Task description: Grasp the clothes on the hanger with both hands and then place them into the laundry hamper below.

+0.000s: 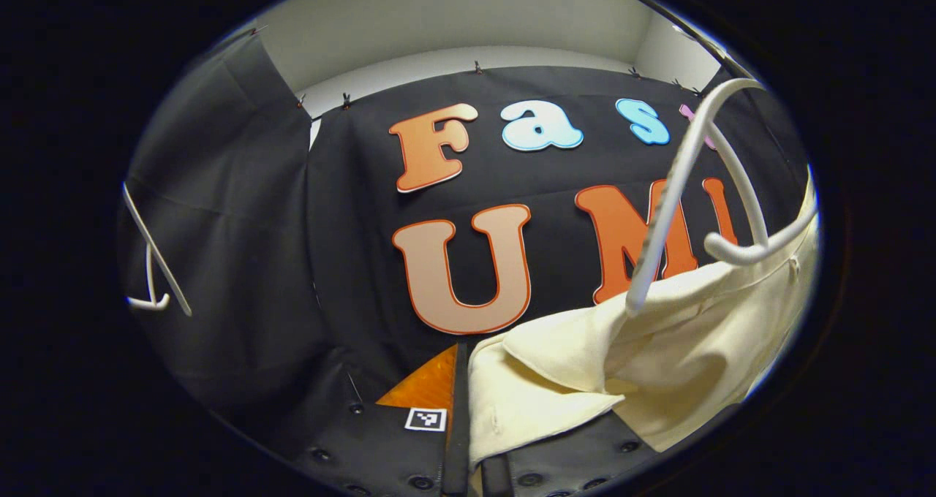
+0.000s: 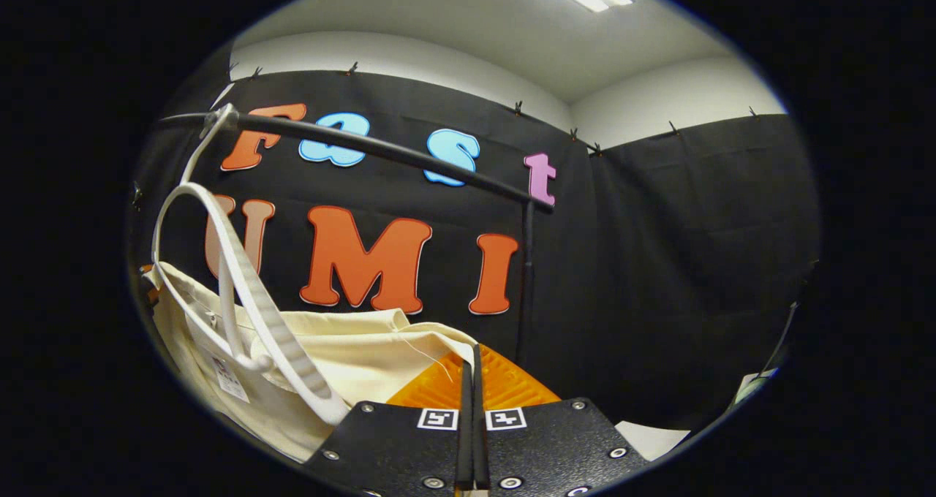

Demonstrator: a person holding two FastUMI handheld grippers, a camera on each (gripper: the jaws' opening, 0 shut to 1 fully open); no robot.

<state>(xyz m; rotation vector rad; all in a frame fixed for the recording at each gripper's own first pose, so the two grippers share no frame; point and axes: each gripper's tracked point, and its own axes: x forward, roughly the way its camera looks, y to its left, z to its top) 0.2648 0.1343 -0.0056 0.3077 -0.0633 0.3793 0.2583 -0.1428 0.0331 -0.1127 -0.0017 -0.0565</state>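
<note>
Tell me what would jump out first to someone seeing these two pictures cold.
The cream garment draws the eye first, draped on a white hanger at the lower right of the left gripper view and pinched at its edge by the left claw. In the right gripper view, the same cloth sits lower left, its edge running into the closed right claw, with the hanger's hook over a black rail above.

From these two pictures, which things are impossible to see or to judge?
- Laundry hamper: it lies below what either view frames, so its place cannot be judged.
- Cream garment: its lower part is cut off by the image edge in the left gripper view and by the right gripper body in the right gripper view.
- Garment tag: too small to read.
- Left gripper hold: cloth covers one finger.
</note>
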